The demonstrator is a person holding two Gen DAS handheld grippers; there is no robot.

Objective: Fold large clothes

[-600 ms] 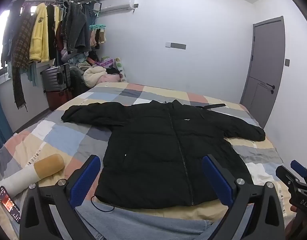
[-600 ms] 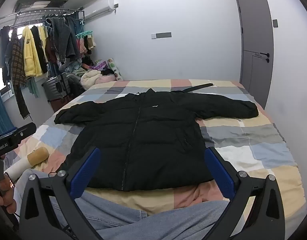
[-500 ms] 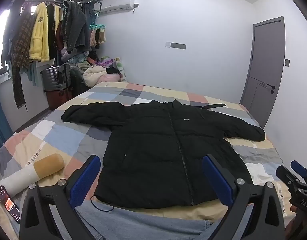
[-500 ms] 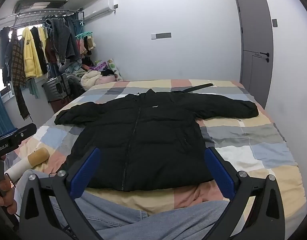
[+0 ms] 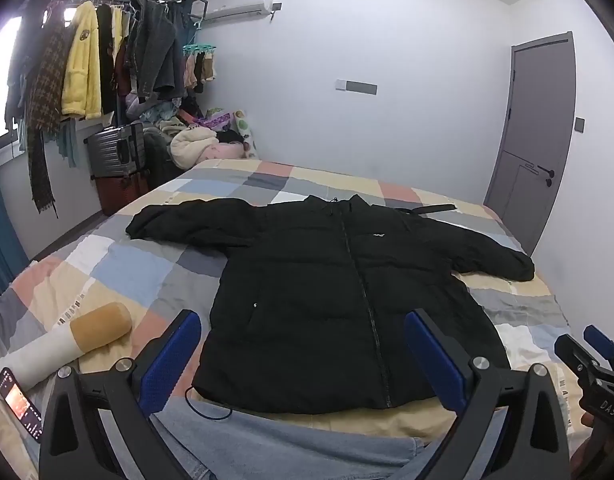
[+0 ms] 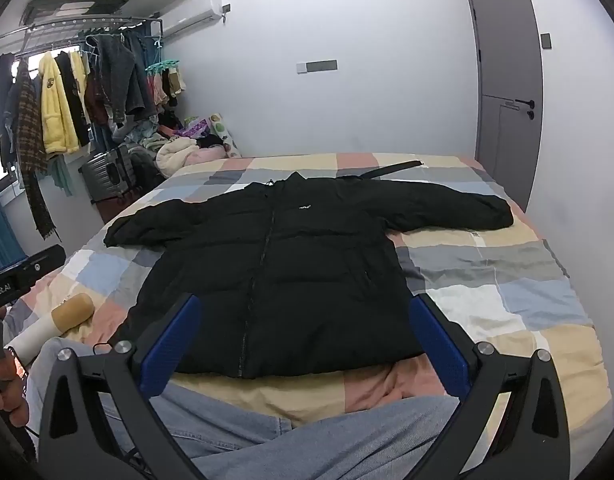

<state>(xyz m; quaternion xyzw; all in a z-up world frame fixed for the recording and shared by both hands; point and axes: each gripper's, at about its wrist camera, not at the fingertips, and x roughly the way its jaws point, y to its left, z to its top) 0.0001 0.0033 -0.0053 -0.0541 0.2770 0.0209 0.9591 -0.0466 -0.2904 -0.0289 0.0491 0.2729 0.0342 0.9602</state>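
Both grippers, left gripper (image 5: 303,354) and right gripper (image 6: 303,344), hover with blue jaws spread wide, holding nothing. Beyond them a black puffer jacket (image 5: 347,300) lies flat, zipped, sleeves outstretched, on a checkered bedspread (image 5: 119,276). Denim-clad legs (image 6: 307,436) show below.

Your room: white walls (image 5: 407,60), grey door (image 5: 535,140) at right, clothes rack (image 5: 107,52) by bright window (image 5: 3,52), wall air conditioner (image 5: 239,2), patchwork bed (image 5: 119,268).

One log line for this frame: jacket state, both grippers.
black jacket: flat on bed, zipped, sleeves spread, unfolded | left gripper: jaws open, empty | right gripper: jaws open, empty
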